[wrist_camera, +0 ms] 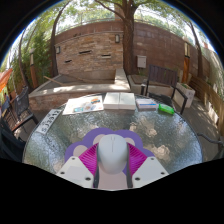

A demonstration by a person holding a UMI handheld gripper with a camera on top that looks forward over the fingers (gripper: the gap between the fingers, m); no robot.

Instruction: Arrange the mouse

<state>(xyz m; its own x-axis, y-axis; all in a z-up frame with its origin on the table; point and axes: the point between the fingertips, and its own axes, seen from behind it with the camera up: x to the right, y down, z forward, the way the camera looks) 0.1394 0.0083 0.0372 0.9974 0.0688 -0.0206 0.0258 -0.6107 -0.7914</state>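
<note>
Glass is what the bench (60,140) is topped with, and on it, going left to right, a dark keyboard-like item (48,122) is seen at the far left, then a stack of papers or books (85,104), a second book (120,100), and a green object (165,109) further right. Nearer in, a purple mat (100,136) is spread just ahead of the jaws. The white mouse (112,154) is held between the two pink pads (88,158), so the gripper (112,165) is judged to be closed on it at a narrow setting. The pick-up looks done; the placing is judged not yet done. The mouse sits above the mat's near edge, and whether it touches the mat cannot be told.
</note>
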